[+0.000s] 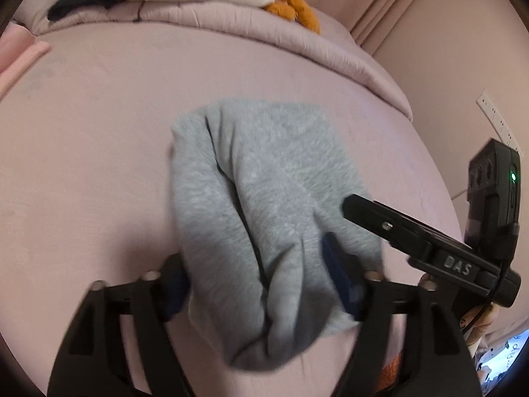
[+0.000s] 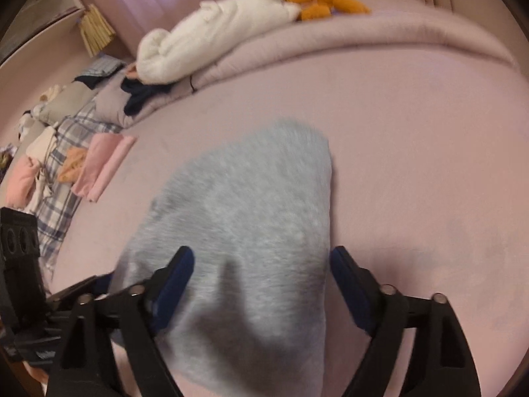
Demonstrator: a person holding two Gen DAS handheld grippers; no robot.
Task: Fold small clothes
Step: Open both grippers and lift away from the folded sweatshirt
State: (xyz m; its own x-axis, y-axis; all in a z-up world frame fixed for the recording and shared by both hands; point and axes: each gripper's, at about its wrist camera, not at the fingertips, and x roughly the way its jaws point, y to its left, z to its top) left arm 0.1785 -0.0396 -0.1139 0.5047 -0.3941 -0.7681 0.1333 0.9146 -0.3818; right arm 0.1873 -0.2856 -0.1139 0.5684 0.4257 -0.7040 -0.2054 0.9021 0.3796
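A small grey garment [image 1: 264, 198] lies folded and bunched on the pink bed sheet [image 1: 99, 132]. My left gripper [image 1: 258, 281] stands open astride its near end. The cloth bulges between the blue pads and drapes against the right-hand one. One finger [image 1: 380, 221] of the right gripper reaches onto the garment's right edge. In the right wrist view the same grey garment [image 2: 251, 205] runs away from me, and my right gripper [image 2: 261, 281] is open over its near part, with the pads apart from the cloth's sides. The left gripper's body [image 2: 20, 248] shows at the left edge.
A rolled pink quilt [image 2: 363, 39] crosses the back of the bed, bearing a white fleece bundle [image 2: 215, 33] and an orange plush thing [image 2: 324, 3]. Folded pink clothes [image 2: 105, 165], a plaid cloth [image 2: 59, 192] and dark clothes [image 2: 142, 94] lie at the left.
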